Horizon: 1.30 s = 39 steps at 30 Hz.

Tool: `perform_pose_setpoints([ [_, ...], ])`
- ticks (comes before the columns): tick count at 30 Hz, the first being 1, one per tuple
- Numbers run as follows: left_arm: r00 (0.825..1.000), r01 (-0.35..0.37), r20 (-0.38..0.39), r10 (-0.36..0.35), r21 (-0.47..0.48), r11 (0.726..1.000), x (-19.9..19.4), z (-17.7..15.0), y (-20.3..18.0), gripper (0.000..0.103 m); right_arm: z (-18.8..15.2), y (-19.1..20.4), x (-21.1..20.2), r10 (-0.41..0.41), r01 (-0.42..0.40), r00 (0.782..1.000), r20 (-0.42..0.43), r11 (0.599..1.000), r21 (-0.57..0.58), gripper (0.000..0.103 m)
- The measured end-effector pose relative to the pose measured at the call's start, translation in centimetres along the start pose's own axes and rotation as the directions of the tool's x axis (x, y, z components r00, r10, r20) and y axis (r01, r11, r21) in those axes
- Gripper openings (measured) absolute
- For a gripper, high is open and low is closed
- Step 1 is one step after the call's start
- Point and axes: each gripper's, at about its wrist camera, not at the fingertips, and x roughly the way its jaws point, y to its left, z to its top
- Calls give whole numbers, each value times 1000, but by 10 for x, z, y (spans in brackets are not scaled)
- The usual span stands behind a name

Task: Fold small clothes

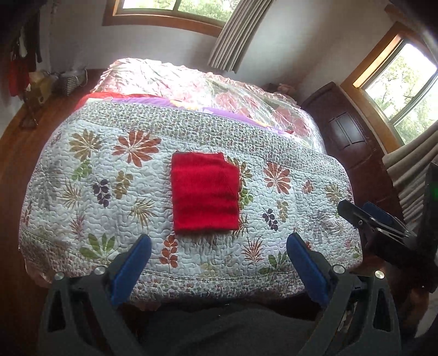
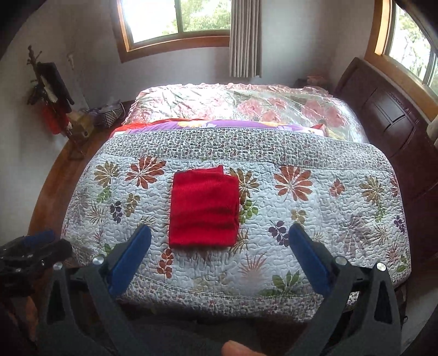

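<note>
Red cloth folded flat, neat rectangle on quilt.

One red folded cloth on bed. One bed, one flowered quilt on top, one pink flowered cover behind it. Two tongs: left tongs, right tongs, each with two blue-padded fingers, so four fingers in all. Two windows. Two curtains. One dark wooden headboard. One basket on floor by wall.
</note>
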Motion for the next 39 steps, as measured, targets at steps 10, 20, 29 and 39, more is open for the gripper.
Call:
perform_pose_setpoints([
  [10, 1000, 3, -13, -3, 9, 1000, 4, -3, -1, 99, -8, 12, 2, -61, 61, 998, -8, 997, -41, 100],
  [20, 1000, -2, -13, 2, 13, 1000, 5, -5, -1, 99, -11, 22, 2, -17, 16, 1000, -21, 997, -69, 100],
  [29, 1000, -5, -5, 6, 22, 1000, 5, 2, 2, 99, -7, 24, 0, -23, 23, 1000, -9, 997, -69, 100],
  [39, 1000, -4, -13, 5, 44, 999, 6, 9, 1, 99, -2, 26, -1, -25, 25, 1000, -3, 997, -71, 100],
])
